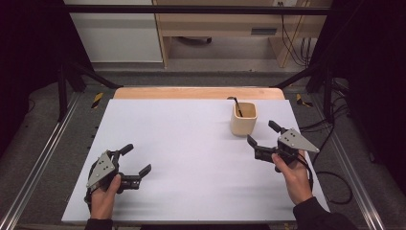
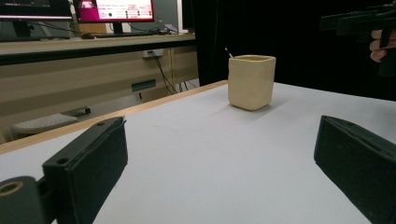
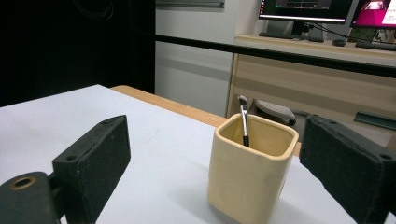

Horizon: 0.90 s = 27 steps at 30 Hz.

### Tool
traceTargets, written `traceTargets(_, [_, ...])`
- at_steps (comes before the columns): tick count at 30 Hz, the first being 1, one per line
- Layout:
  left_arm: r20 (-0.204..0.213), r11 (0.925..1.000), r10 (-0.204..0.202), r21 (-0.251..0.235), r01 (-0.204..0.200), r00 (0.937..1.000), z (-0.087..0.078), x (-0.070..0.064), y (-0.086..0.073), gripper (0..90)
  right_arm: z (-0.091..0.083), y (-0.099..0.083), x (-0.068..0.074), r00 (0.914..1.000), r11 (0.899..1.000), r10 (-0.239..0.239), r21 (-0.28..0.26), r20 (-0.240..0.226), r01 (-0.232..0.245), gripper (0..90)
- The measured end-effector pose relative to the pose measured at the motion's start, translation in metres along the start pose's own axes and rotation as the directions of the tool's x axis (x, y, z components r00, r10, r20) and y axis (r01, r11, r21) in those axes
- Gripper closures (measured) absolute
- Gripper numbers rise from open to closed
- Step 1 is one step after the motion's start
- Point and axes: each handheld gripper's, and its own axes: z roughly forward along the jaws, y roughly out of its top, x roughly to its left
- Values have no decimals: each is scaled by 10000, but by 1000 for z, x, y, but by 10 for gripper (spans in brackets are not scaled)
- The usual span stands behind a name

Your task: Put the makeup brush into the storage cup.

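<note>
Cream cup (image 1: 243,119) upright at far right of counter (image 1: 182,158), thin brush (image 3: 243,120) leaning inside. Right gripper (image 1: 262,135) just beside cup, jaws wide apart, empty: approach level, avoid tipping. Left gripper (image 1: 135,159) spread, idle.

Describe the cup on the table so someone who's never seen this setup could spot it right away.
On the white table, look to the far right part, just beyond the right gripper. The cup is a cream, square-sided holder with rounded corners, standing upright, with a thin dark brush leaning inside.
</note>
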Motion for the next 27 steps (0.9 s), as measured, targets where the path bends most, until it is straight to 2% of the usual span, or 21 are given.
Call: traceTargets(27, [-10, 10000, 32, 63, -32, 10000, 0, 0, -1, 23, -26, -30, 4, 9998, 9999, -69, 85, -199, 70, 92])
